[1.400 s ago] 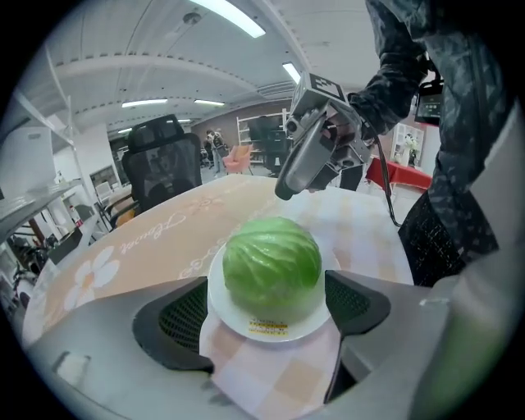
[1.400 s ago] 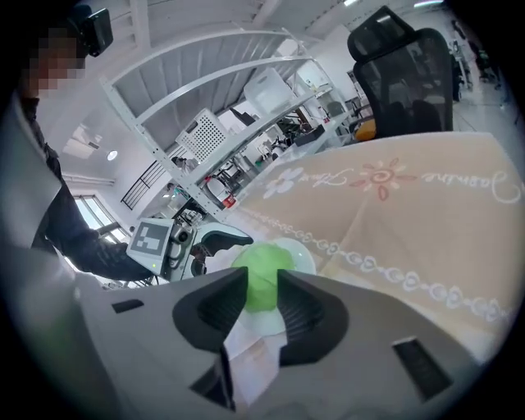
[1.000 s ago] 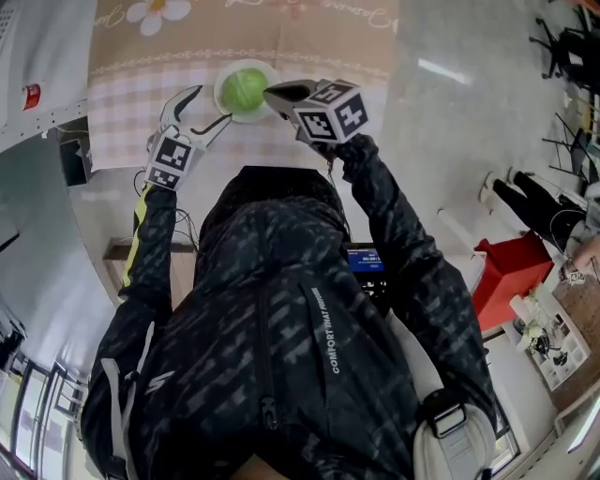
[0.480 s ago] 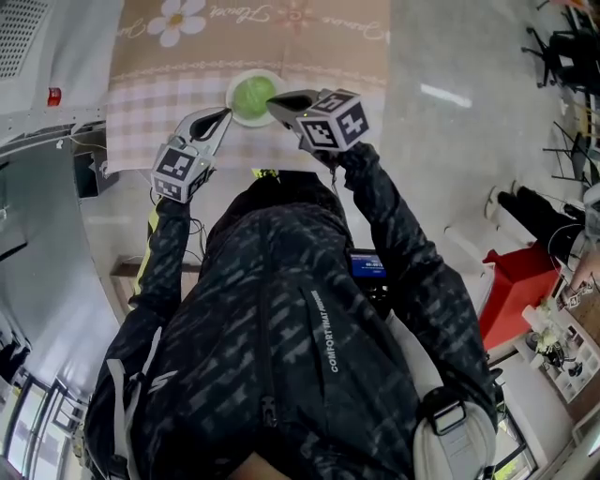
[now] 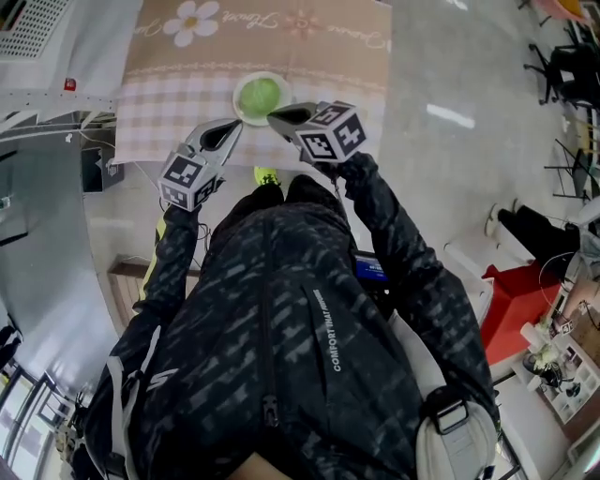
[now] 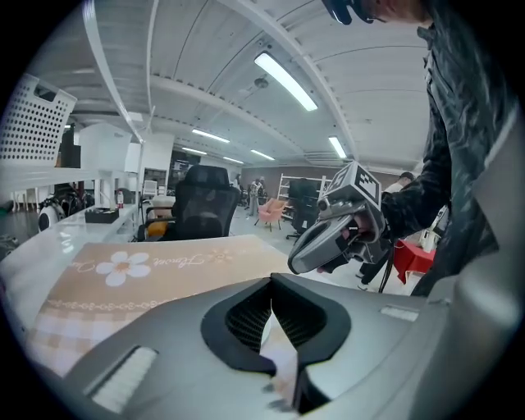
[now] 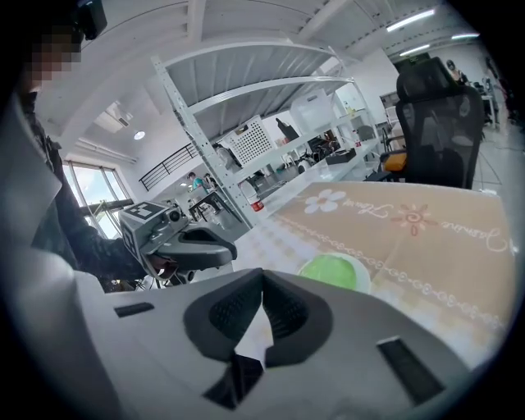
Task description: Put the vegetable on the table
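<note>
In the head view, the left gripper (image 5: 232, 127) sits at about 7 o'clock from the plate (image 7: 362, 275), close to its rim. Its marker cube is toward the person's sleeve (image 5: 173, 253). Its jaws have just been closing. The left gripper view shows them pressed together with nothing between them. Beyond them lies the cloth (image 5: 159, 103), checked at the near edge and beige with a white flower (image 5: 192, 21) further in, at 9 to 10 o'clock in that view.

The vegetable (image 5: 261, 95), round and pale green, rests on the white plate. The plate stands on the table (image 5: 347, 56) near the cloth's near edge, at 12 o'clock in the head view. Neither gripper holds the vegetable.

The right gripper (image 5: 277, 117) points in from about 5 o'clock of the plate, and its tip overlaps the plate's rim in the head view. Whether it touches the rim, I cannot tell. The right gripper view shows its jaws pressed together and empty. In that view the plate and vegetable lie just past the jaws at 1 o'clock and the left gripper at 10 o'clock.

Between and below the two grippers, the person's dark patterned jacket (image 5: 300, 337) fills the middle of the head view. A red box (image 5: 511, 286) stands on the floor at 3 o'clock, well apart from the table.
</note>
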